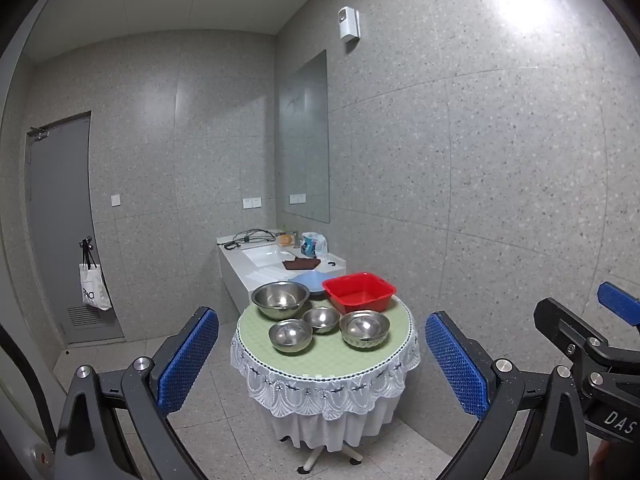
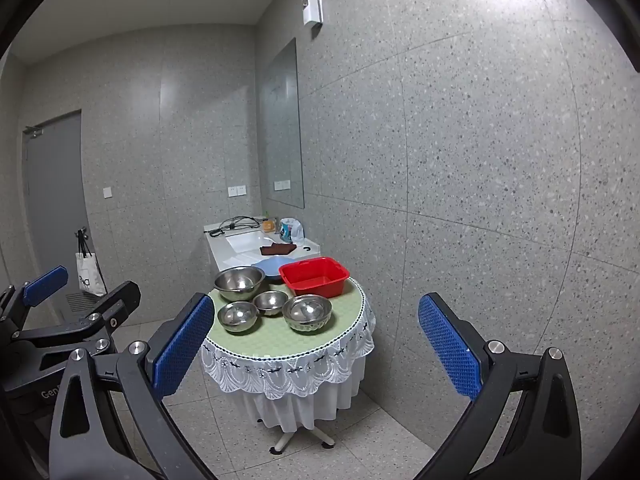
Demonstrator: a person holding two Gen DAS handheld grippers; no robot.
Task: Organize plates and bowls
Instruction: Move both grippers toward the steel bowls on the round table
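A small round table (image 1: 332, 356) (image 2: 264, 340) with a green top and white lace skirt stands some way ahead. On it sit a large steel bowl (image 1: 281, 298) (image 2: 239, 282), three smaller steel bowls (image 1: 290, 335) (image 1: 321, 319) (image 1: 364, 328), a red square basin (image 1: 359, 292) (image 2: 314, 276) and a blue plate (image 1: 310, 281) (image 2: 269, 267) behind. My left gripper (image 1: 322, 364) is open and empty, well short of the table. My right gripper (image 2: 316, 350) is open and empty too; it also shows at the right edge of the left wrist view.
A white sink counter (image 1: 280, 268) with cables, a brown cloth and a bag stands behind the table against the speckled wall. A grey door (image 1: 56, 232) with a hanging tote bag (image 1: 94, 286) is at the left. Tiled floor surrounds the table.
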